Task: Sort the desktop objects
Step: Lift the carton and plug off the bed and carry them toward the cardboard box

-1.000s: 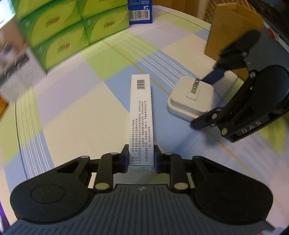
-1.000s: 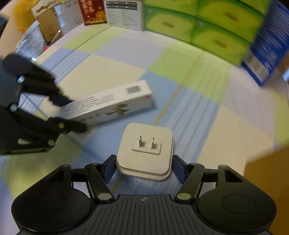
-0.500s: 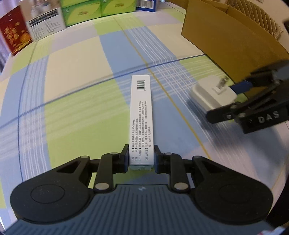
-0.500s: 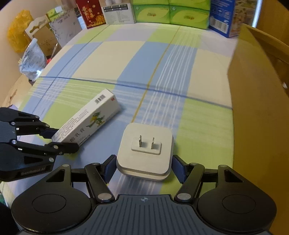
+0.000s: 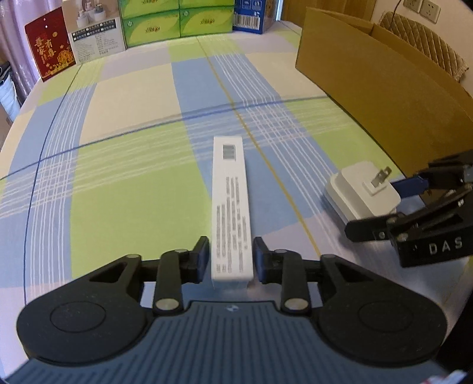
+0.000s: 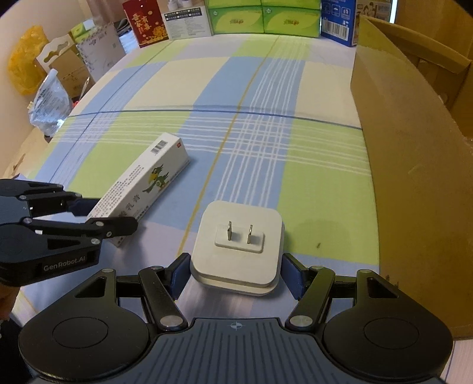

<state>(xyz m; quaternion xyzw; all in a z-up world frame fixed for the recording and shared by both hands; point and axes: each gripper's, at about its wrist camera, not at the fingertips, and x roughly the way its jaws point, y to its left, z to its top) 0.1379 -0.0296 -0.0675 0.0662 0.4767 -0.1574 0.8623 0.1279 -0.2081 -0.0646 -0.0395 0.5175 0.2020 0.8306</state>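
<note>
A long white medicine box [image 5: 232, 206] with a barcode points away from me, and my left gripper [image 5: 232, 257] is shut on its near end. From the right wrist the same box [image 6: 147, 183] shows a green bird print, angled low over the checked tablecloth [image 6: 319, 165], with the left gripper [image 6: 113, 215] at its near end. My right gripper [image 6: 236, 268] is shut on a white square charger [image 6: 236, 248], prongs up. In the left wrist view the charger [image 5: 360, 192] and right gripper [image 5: 384, 206] sit at the right, beside the open cardboard box [image 5: 384, 88]. Both objects hang just above the cloth.
The cardboard box wall [image 6: 414, 177] runs along the right side. Green tissue boxes [image 5: 177, 23], a red box [image 5: 50, 53] and a blue carton [image 5: 248, 14] line the far edge. Bags and cartons [image 6: 50, 97] stand off the table's left side.
Both grippers have swung round with their objects still in them. The view has turned from the tissue boxes to the whole table, and the cardboard box now stands at the right.
</note>
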